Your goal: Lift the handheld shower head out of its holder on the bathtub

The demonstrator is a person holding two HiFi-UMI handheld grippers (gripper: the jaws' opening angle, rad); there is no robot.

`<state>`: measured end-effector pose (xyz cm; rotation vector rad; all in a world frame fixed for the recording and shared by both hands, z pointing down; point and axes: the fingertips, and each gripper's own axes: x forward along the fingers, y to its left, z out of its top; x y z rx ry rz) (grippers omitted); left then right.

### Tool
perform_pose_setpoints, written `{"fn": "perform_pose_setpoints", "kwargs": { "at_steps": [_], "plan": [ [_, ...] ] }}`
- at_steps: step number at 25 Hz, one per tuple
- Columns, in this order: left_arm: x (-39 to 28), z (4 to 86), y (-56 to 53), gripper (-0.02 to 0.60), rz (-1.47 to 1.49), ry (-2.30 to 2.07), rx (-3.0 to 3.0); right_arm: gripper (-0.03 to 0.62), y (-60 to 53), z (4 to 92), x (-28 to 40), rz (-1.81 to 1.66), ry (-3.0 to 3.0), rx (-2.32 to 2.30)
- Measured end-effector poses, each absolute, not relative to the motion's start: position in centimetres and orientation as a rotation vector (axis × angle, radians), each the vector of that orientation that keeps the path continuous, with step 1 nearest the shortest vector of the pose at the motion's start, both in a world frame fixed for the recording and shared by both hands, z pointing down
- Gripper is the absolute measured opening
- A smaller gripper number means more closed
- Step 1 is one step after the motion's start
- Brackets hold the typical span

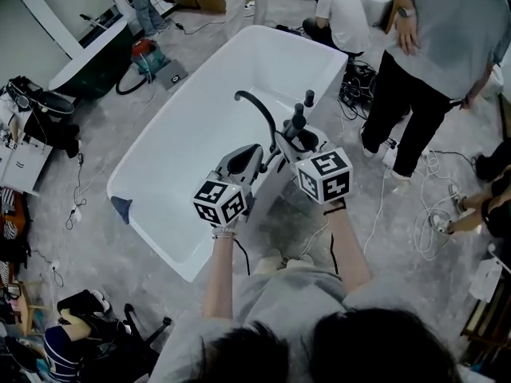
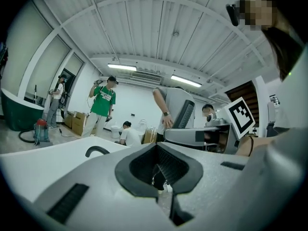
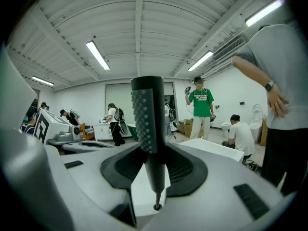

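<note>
A white freestanding bathtub (image 1: 160,158) carries a black arched spout (image 1: 257,108) and its fittings on the near right rim. My right gripper (image 1: 290,140) is shut on the dark stick-shaped shower head (image 3: 147,121). The head stands upright between the jaws, its nubbed face turned left, and its lower tip (image 3: 156,206) hangs free over the white tub. In the head view the shower head (image 1: 299,121) sits just above the rim fittings. My left gripper (image 1: 255,152) hovers beside it over the tub's edge. Its jaws (image 2: 159,172) are closed to a thin slit with nothing in them.
A person in dark trousers (image 1: 415,94) stands close to the tub's right side and another crouches at its far end (image 1: 339,14). Cables (image 1: 431,214) lie on the floor at right. A red vacuum (image 1: 145,54) and a dark green tub (image 1: 88,66) stand at the back left.
</note>
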<state>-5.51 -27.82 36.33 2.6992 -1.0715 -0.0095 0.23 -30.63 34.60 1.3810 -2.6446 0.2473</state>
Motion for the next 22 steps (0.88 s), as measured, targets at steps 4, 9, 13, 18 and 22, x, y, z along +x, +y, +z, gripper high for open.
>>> {"fn": "perform_pose_setpoints", "kwargs": {
  "at_steps": [4,9,13,18,22],
  "plan": [
    [-4.6,35.0,-26.9,0.006,-0.011,-1.029,2.737,0.133,-29.5,33.5,1.2,0.232,-2.647,1.409],
    [-3.5,34.1,-25.8,0.006,-0.01,-0.983,2.775,0.132,-28.4,32.1,2.5,0.208,-2.643,1.455],
    [-2.7,33.4,-24.9,0.006,-0.016,-0.954,2.8,0.133,-27.8,31.0,3.6,0.191,-2.639,1.495],
    [-2.3,32.5,-24.0,0.006,-0.011,-0.934,2.832,0.132,-26.7,30.0,4.7,0.177,-2.637,1.535],
    [-2.3,32.0,-23.3,0.006,0.03,-0.94,2.873,0.132,-25.9,29.5,4.8,0.181,-2.635,1.559]
  ]
}}
